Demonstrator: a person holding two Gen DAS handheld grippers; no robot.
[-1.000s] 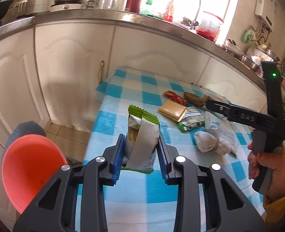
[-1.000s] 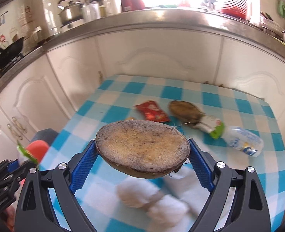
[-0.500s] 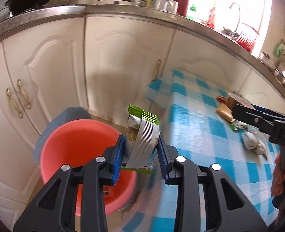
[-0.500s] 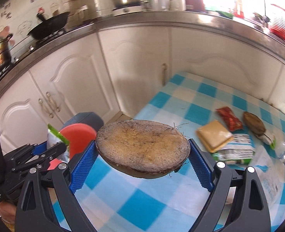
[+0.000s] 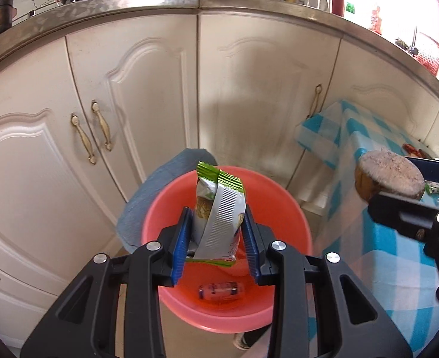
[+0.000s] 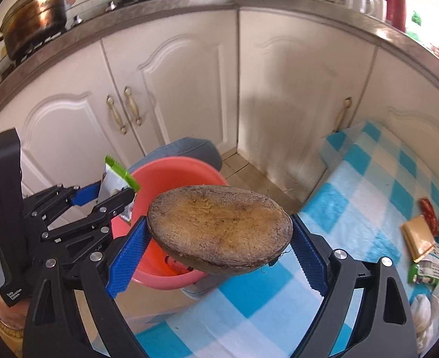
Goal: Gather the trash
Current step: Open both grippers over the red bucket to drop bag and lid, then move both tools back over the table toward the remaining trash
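Observation:
My left gripper [image 5: 216, 238] is shut on a crumpled green and silver snack wrapper [image 5: 219, 208], held over the open mouth of a pink basin [image 5: 291, 208] that stands on the floor. A small wrapped item [image 5: 221, 290] lies in the basin's bottom. My right gripper [image 6: 219, 235] is shut on a brown half coconut shell [image 6: 219, 223], flat face up, above the table's left end. In the right wrist view the left gripper [image 6: 112, 194] with the wrapper [image 6: 115, 179] sits over the basin [image 6: 174, 173]. The shell [image 5: 388, 176] shows at the right of the left wrist view.
White cabinet doors [image 5: 148, 95] under a steel counter stand close behind the basin. A grey stool [image 5: 148, 191] sits against the basin's far side. The blue checked table [image 6: 353, 185] carries a tan packet [image 6: 417, 235], a red wrapper [image 6: 428, 213] and crumpled tissue [image 6: 425, 310].
Both grippers have swung left from over the table toward the floor basin. The wrapper now hangs over the basin's mouth, and the shell has come to the table's left end.

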